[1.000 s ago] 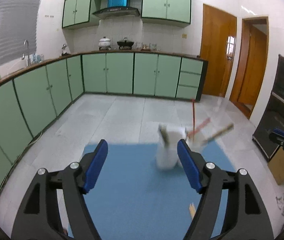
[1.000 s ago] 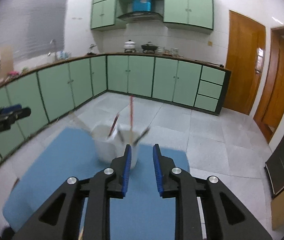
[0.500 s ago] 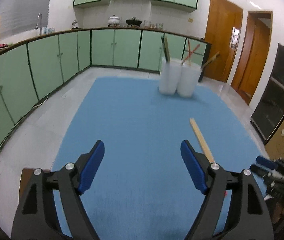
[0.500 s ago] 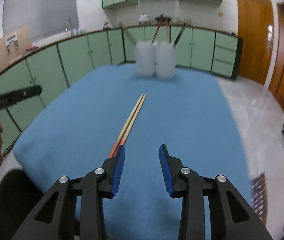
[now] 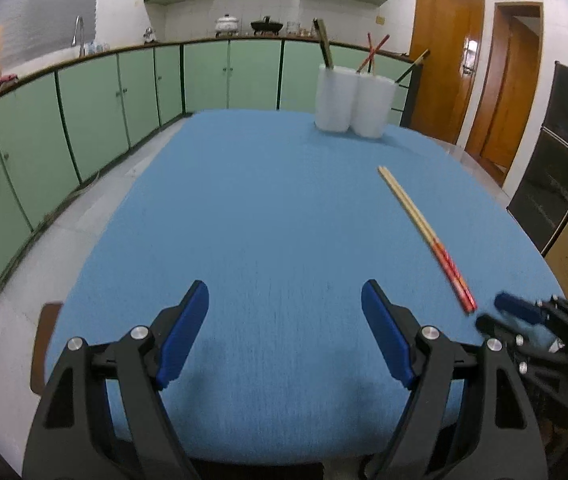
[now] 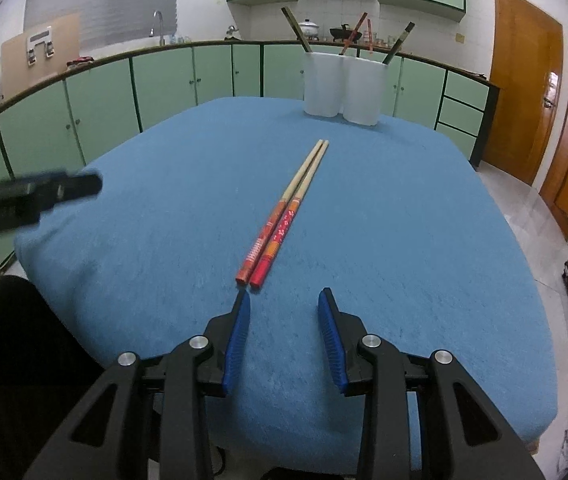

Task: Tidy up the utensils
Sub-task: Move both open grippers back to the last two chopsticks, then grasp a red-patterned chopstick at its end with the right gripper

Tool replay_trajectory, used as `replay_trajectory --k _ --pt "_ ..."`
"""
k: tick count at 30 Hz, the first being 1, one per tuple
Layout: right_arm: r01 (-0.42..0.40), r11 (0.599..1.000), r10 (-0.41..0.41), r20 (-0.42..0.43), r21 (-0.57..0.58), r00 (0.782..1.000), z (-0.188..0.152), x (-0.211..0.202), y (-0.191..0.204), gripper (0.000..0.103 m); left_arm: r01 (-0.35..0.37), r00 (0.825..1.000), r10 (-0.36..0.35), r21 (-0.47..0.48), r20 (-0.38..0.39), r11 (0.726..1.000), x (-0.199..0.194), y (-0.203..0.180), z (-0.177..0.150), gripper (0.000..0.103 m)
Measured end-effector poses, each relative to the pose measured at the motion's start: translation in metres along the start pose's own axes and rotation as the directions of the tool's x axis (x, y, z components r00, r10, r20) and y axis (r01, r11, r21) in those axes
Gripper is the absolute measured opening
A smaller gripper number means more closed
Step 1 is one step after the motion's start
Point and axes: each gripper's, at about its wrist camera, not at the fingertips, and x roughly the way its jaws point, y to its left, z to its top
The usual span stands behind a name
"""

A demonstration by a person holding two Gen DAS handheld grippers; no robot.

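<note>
What changed: a second ago both cameras were up close to the cups. Now both are pulled back to the near edge of the blue cloth-covered table (image 6: pixel 403 208), and the whole table top shows.
Chopsticks: a pair of long wooden chopsticks with red patterned handles (image 6: pixel 284 220) lies flat in the middle of the right wrist view, side by side and touching. The red ends point toward the camera. In the left wrist view the same pair (image 5: pixel 423 232) sits on the right side of the frame.
Cups: two tall white plastic cups (image 6: pixel 341 88) stand together at the top middle of the frame, at the far edge of the table. Some other sticks already poke out of them.
Right gripper: the black right gripper with blue pads (image 6: pixel 284 334) is at the bottom middle. Its jaws are now spread partway and hold nothing. The red ends lie just in front of its left pad.
Left gripper: the black left gripper with blue pads (image 5: pixel 284 340) is at the bottom of its own frame. Its jaws are spread wide and hold nothing. It is well apart from the chopsticks.
What it means: the pair on the table is not put away yet. The right gripper looks lined up to pick it up next. Then it likely goes in a cup.
</note>
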Motion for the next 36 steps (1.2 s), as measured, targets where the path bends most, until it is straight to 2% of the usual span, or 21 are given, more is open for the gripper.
replay_trajectory --k 8,15,19,20,27,32,36 --pt "0.008 1.000 -0.008 0.018 0.017 1.000 0.007 0.011 -0.005 0.036 -0.004 0.997 0.004 0.000 -0.074 1.000 0.010 -0.002 -0.024 0.079" --pt "0.023 0.999 -0.024 0.022 0.026 0.999 0.010 0.014 -0.004 0.036 -0.030 0.996 0.034 0.058 -0.077 0.998 0.013 -0.012 -0.033 0.086" --pt "0.044 0.998 -0.045 0.019 0.043 0.999 0.011 0.017 -0.011 0.011 -0.035 0.996 0.040 0.069 -0.078 0.997 0.013 -0.012 -0.034 0.087" --pt "0.048 0.997 -0.049 0.016 0.055 0.999 0.011 0.017 -0.016 0.006 -0.035 0.996 0.040 0.070 -0.078 0.997 0.013 -0.012 -0.034 0.087" --pt "0.125 0.979 -0.127 0.006 0.163 0.992 0.007 0.015 -0.060 0.006 -0.028 0.997 0.032 0.066 -0.063 0.997 0.016 -0.024 -0.032 0.088" --pt "0.169 0.959 -0.172 -0.007 0.227 0.985 0.002 0.009 -0.099 0.006 0.013 0.999 -0.010 0.073 -0.045 0.997 0.023 -0.054 -0.031 0.088" --pt "0.166 0.943 -0.169 -0.013 0.289 0.985 -0.001 0.006 -0.121 0.006 0.061 0.998 -0.058 0.107 -0.025 0.992 0.031 -0.089 -0.032 0.088"
